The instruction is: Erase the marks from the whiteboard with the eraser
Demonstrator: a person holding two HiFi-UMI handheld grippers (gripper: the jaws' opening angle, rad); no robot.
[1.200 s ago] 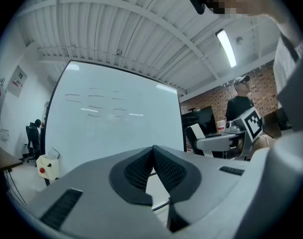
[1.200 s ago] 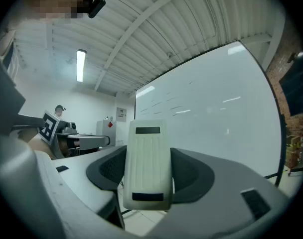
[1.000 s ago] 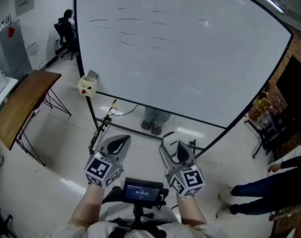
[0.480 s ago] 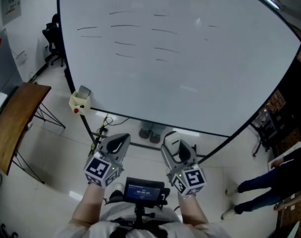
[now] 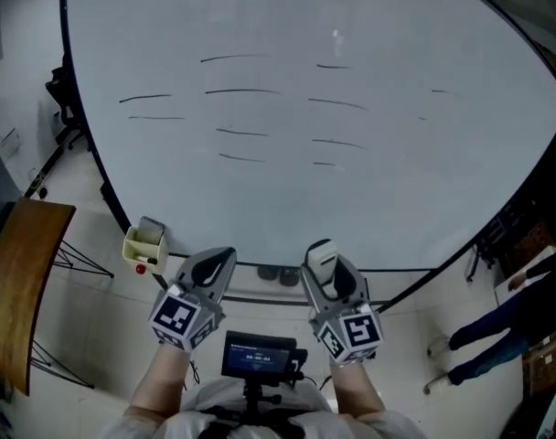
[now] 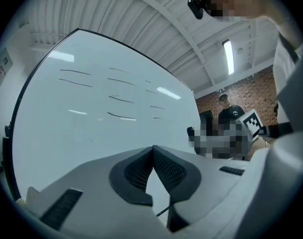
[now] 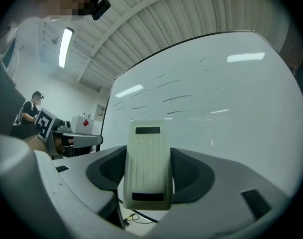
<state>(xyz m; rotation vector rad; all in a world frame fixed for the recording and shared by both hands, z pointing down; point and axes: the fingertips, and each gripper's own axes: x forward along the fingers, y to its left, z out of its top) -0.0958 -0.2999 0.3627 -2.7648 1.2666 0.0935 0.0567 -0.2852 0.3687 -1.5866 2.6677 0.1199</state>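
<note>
The right tongs (image 7: 147, 156) are closed on the eraser (image 7: 147, 176), a pale ribbed block clamped between the two dark pads with its long axis running along the tongs and its front end sticking out toward the board. The left tongs (image 6: 152, 153) are shut tip to tip with nothing between them.

Both sets are held low, near the bottom edge of the whiteboard (image 5: 397, 199), and neither touches it. The marks (image 5: 241, 91) lie up and ahead of the eraser, well apart from it: short thin dark strokes, all running sideways, scattered across the upper half of the board. The lowest strokes (image 5: 324, 164) sit almost straight above the right tongs, so that hand is the nearer one and looks set to reach upward first.

A small yellow box (image 5: 143, 242) hangs at the board's lower left edge, and a brown wooden worktop (image 5: 13, 282) stands further left. No brand or label can be read; the little screen (image 5: 257, 357) between the wrists glows, but its text is too small.
</note>
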